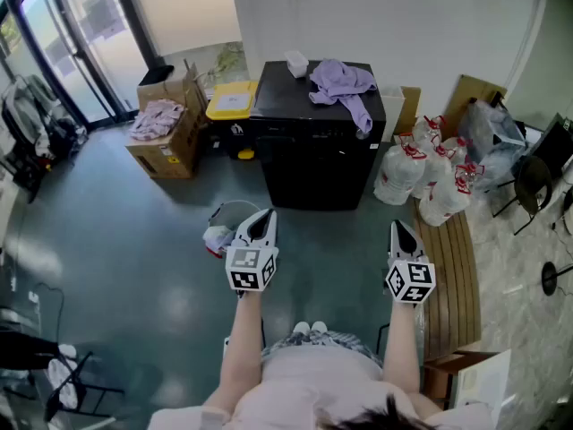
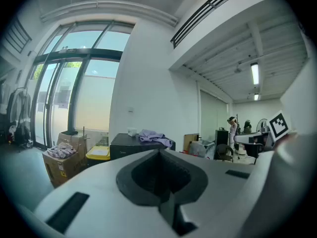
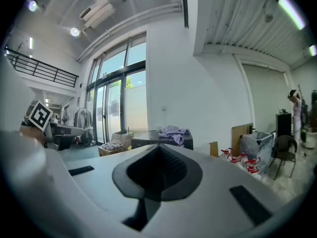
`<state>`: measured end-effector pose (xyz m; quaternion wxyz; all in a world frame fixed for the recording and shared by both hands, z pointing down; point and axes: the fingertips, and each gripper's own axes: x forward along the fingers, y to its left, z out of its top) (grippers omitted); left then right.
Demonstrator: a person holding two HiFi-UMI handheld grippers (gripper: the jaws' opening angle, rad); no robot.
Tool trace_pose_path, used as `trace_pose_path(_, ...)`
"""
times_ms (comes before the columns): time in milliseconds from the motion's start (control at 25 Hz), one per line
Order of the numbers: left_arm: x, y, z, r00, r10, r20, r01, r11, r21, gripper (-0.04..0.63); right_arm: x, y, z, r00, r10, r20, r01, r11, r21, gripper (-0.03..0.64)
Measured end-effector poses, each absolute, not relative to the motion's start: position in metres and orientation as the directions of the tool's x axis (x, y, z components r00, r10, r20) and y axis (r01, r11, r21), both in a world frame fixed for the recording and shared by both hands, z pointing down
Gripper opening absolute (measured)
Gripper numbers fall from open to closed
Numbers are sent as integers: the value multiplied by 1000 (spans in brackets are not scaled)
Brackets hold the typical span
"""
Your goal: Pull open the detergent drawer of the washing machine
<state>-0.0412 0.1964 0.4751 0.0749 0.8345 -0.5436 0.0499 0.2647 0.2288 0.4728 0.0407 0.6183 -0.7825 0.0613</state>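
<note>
Left tongs (image 1: 266,215): jaws together, nothing between them. Right tongs (image 1: 399,227): same — jaws closed, empty. Both are held roughly level, side by side, pointing toward the washing machine (image 1: 318,155), well short of it and touching nothing.

Washing machine: black, against the white wall, straight ahead of both tongs. Detergent drawer: cannot be told apart on the machine's dark front.

On top of the machine — a crumpled purple garment (image 1: 343,83), one end hanging over the front edge, and a small white box (image 1: 296,64) near the back.

Left of the machine: a yellow bin (image 1: 232,102) just beside it, then an open cardboard box (image 1: 170,141) holding pinkish clothes.

Right of the machine: white bags (image 1: 430,173) with red ties, on the floor. A wooden bench (image 1: 457,271) lies right of the machine too, nearer the person than the bags.
</note>
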Motion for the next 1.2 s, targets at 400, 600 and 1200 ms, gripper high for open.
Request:
trace_pose_path(400,-36,202,478,416,-893,170,-909,-409,77,26,262,234,472,-240,-961,136,-970,234,-59,15)
trace_pose_path(600,-32,203,478,421,-892,168,-907,-413,80,26,262,235,471,-247,-960,134,-968,240,-69,14)
trace_pose_path(1200,-24,205,497,491,-848,199,-870,-463,172,31,250,234,480,-293,-946,137,-952,276,-129,53)
